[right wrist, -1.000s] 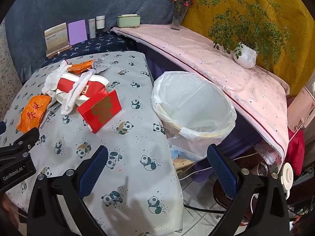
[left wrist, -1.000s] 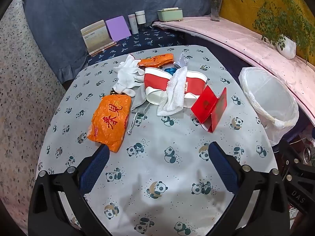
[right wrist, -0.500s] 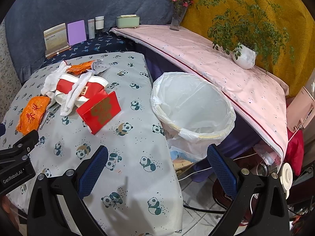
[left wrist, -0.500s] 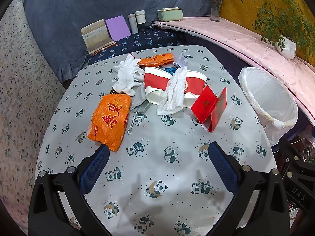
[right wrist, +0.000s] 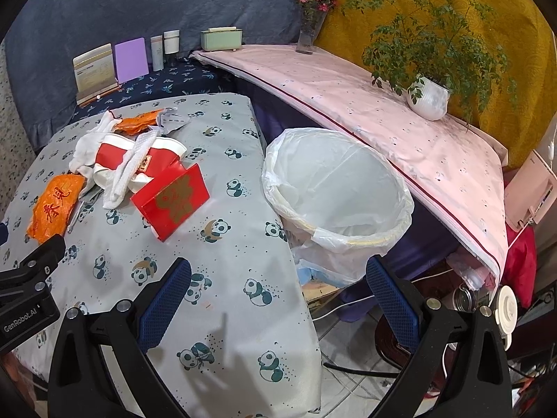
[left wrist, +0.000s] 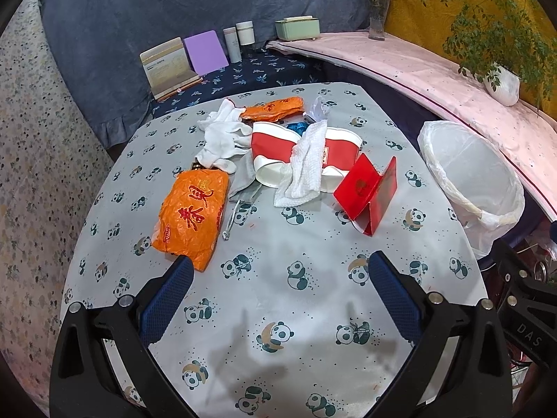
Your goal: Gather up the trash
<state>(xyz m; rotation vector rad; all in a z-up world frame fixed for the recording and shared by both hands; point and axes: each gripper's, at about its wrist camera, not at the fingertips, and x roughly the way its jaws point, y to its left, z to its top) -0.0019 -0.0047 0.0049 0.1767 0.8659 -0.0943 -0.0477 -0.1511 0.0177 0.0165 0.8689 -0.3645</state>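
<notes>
I have the bench (left wrist: pixel 278 313) under both tools, its panda cloth running ahead of me. The bin (right wrist: pixel 337 188) stands off the bench's right edge, ahead of my right tool (right wrist: pixel 278 299) and just right of its centre line; its white liner is folded over the rim and I see nothing lying inside beyond the liner itself. From my left tool (left wrist: pixel 281 291) the bin (left wrist: pixel 473 177) sits far to the right, beyond the bench edge.

The trash is bunched ahead of the left tool, well apart from its fingers. Nearest, just ahead of the left finger, lies the orange bag (left wrist: pixel 193 216), flat on the cloth. Ahead and right stands the red card (left wrist: pixel 369 191), folded open like a tent. Beyond these are two red-and-white cups (left wrist: pixel 278 149) on their sides, touching, with a white towel (left wrist: pixel 306 163) draped across them; what the cups hold I cannot tell. Left of them is a white glove (left wrist: pixel 222 136), and behind it a second orange wrapper (left wrist: pixel 273 108). A thin metal piece (left wrist: pixel 231 217) lies beside the orange bag.

Both tools are released, fingers spread wide, gripping nothing, hovering over bare cloth.
</notes>
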